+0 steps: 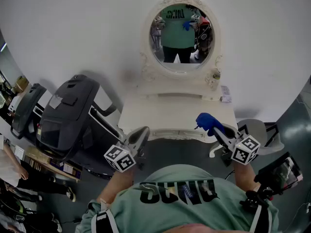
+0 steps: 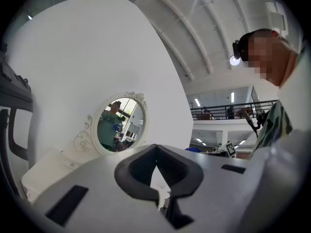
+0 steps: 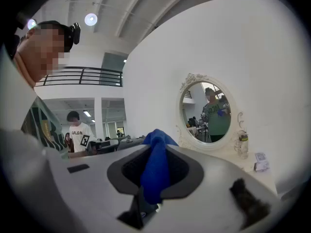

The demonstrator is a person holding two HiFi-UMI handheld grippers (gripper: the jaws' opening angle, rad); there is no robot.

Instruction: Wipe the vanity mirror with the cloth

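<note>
Head view, cloth (image 1: 207, 121) clamped in right gripper (image 1: 215, 129)

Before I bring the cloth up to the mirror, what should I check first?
1. Blue cloth clamped in right gripper: ok.
2. Left gripper shut, empty, low and away from the mirror: ok.
3. Nothing in front of the glass: ok.
4. Small bottle beside the frame, off the glass: ok.
5. Cloth on the glass: not ok, it is held at the front edge of the vanity.
6. Where the smudges are: cannot tell.
</note>
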